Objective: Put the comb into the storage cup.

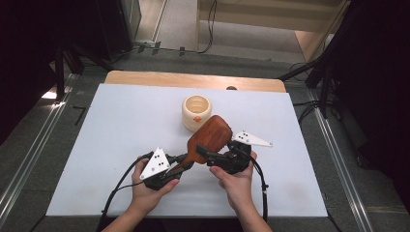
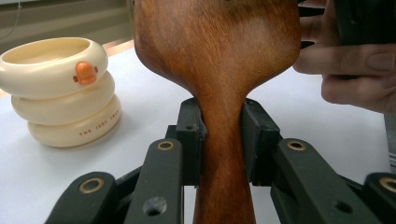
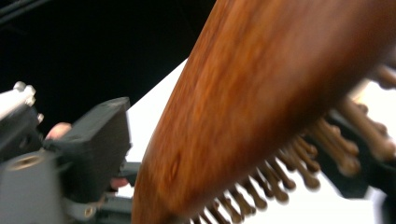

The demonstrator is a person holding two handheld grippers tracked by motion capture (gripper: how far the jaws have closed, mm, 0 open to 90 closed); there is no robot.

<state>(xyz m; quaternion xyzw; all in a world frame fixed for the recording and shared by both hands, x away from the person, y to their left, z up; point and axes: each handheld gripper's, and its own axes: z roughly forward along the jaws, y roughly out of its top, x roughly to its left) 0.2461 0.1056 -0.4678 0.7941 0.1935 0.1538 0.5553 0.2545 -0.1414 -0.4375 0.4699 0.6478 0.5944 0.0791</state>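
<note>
Left gripper view showed the left claw clamping the wooden hairbrush by its handle; the right claw, jaws apart around the head, should close squarely.

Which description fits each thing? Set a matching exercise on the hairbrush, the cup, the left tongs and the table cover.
Things:
1. wooden hairbrush
2. cream cup
3. left tongs
4. table cover

Descriptions:
A. stacked rings with an orange beak
B. plain white
C. clamped on the brush's neck
D. reddish-brown, with bristles underneath

Pairs: 1-D, 2-A, 3-C, 4-B
</note>
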